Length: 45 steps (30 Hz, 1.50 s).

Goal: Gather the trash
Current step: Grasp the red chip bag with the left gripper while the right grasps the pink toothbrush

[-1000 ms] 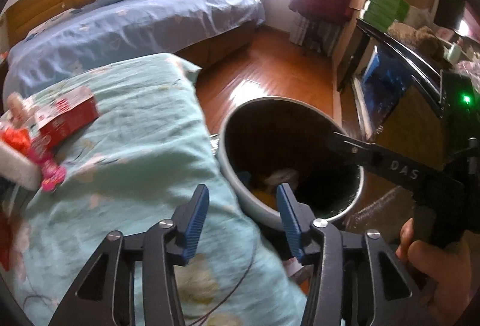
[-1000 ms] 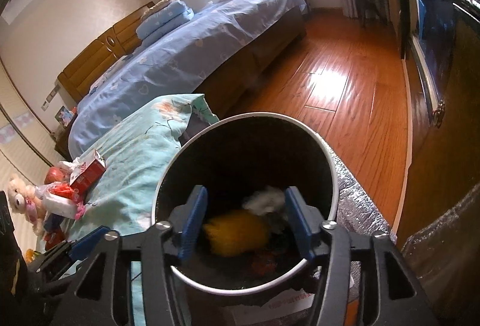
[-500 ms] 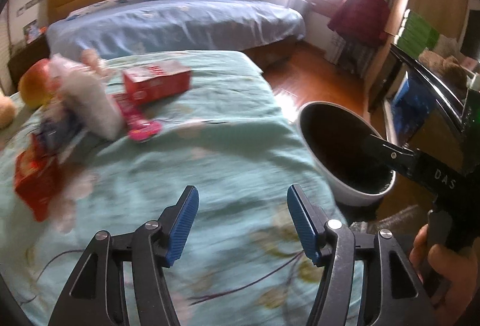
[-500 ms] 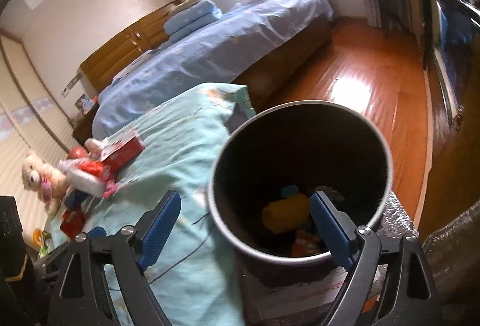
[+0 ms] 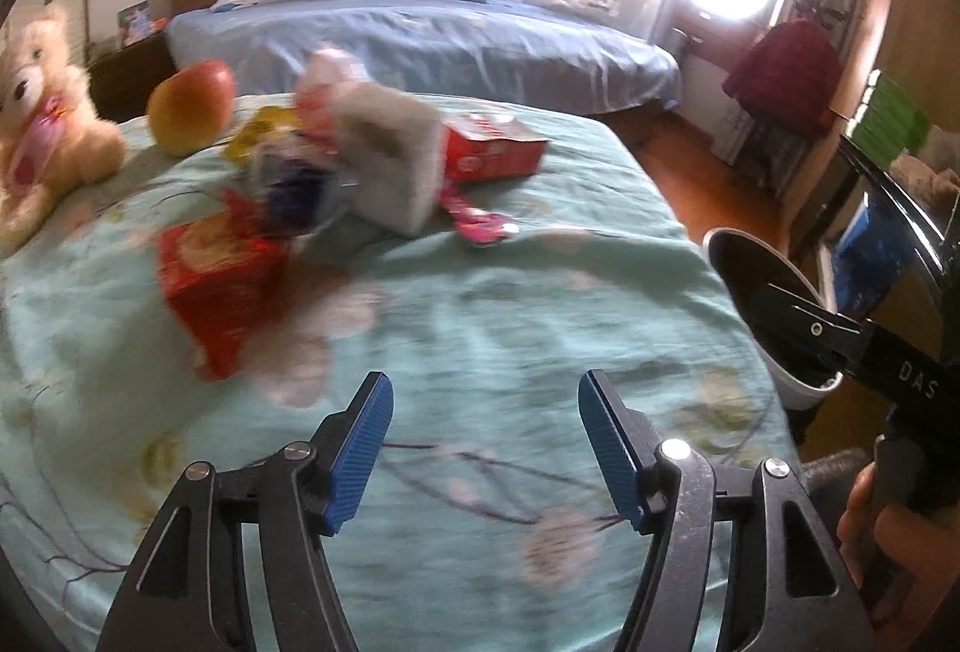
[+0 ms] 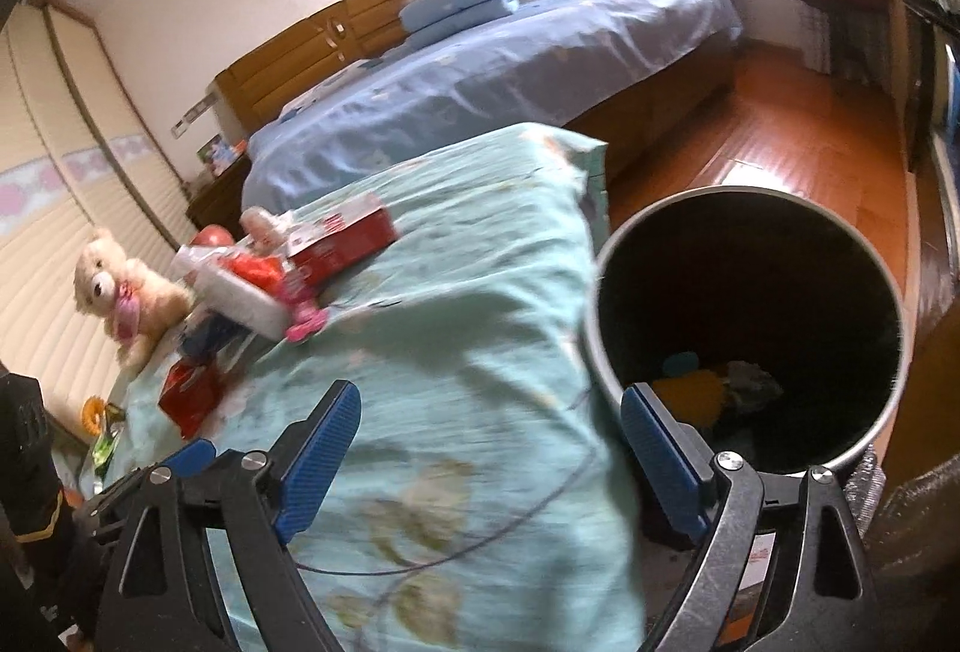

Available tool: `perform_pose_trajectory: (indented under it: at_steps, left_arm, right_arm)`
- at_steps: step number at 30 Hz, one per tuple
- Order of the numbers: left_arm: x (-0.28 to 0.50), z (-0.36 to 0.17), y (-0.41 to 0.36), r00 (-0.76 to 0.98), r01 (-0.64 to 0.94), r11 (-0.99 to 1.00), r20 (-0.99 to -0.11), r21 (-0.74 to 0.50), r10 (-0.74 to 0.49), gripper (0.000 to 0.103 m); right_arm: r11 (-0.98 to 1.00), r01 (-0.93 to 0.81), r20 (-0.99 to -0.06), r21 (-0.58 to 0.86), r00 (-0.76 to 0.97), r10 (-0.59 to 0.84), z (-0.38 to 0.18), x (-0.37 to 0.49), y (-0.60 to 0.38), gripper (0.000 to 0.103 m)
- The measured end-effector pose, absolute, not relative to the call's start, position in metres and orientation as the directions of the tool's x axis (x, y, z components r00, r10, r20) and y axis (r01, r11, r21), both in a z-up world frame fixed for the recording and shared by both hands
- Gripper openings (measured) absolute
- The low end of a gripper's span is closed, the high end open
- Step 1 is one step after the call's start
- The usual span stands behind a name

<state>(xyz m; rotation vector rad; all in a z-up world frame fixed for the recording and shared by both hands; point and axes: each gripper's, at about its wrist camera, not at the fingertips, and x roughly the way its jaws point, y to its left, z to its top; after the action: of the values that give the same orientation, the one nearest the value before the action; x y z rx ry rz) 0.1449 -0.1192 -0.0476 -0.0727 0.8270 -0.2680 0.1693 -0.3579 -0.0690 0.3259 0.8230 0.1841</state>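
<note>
Now the left gripper (image 5: pixel 483 448) and right gripper (image 6: pixel 489 457) hang spread and empty over the teal flowered cloth (image 5: pixel 480 304), both having just been opening. 2 red cardboard boxes (image 5: pixel 216 280) and blurred wrappers (image 5: pixel 312 172) lie far on it, beside the round black trash bin (image 6: pixel 744 328).

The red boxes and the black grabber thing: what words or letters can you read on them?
"DAS": white letters on the black right gripper, seen in the left wrist view.
Red box: white printing, too blurred to read.
Second red box: a pale picture, no readable words.
Pink wrapper: too blurred to read.
</note>
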Motion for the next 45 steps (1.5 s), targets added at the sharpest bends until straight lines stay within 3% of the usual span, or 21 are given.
perform_pose_trajectory:
  at_steps: [28, 39, 41, 44, 45]
  left_arm:
    - [0.171, -0.051, -0.024, 0.672, -0.012, 0.983, -0.729, -0.186, -0.129, 0.064]
    - [0.199, -0.059, -0.019, 0.659, -0.021, 0.982, -0.742, -0.188, -0.128, 0.062]
    - [0.203, -0.062, -0.02, 0.654, -0.017, 0.982, -0.745, -0.188, -0.131, 0.059]
    - [0.21, -0.066, -0.024, 0.636, 0.001, 0.981, -0.757, -0.192, -0.149, 0.037]
    - [0.212, -0.068, -0.026, 0.628, 0.013, 0.981, -0.762, -0.194, -0.159, 0.026]
  right_arm:
    - [0.922, -0.269, -0.722, 0.279, 0.574, 0.386, -0.077, 0.218, -0.244, 0.089]
    - [0.926, -0.296, -0.74, 0.236, 0.563, 0.368, -0.083, 0.254, -0.223, 0.069]
    - [0.928, -0.301, -0.743, 0.218, 0.565, 0.358, -0.084, 0.26, -0.219, 0.063]
    - [0.932, -0.309, -0.755, 0.192, 0.559, 0.341, -0.088, 0.27, -0.211, 0.056]
    - [0.932, -0.31, -0.765, 0.186, 0.55, 0.336, -0.092, 0.273, -0.21, 0.054]
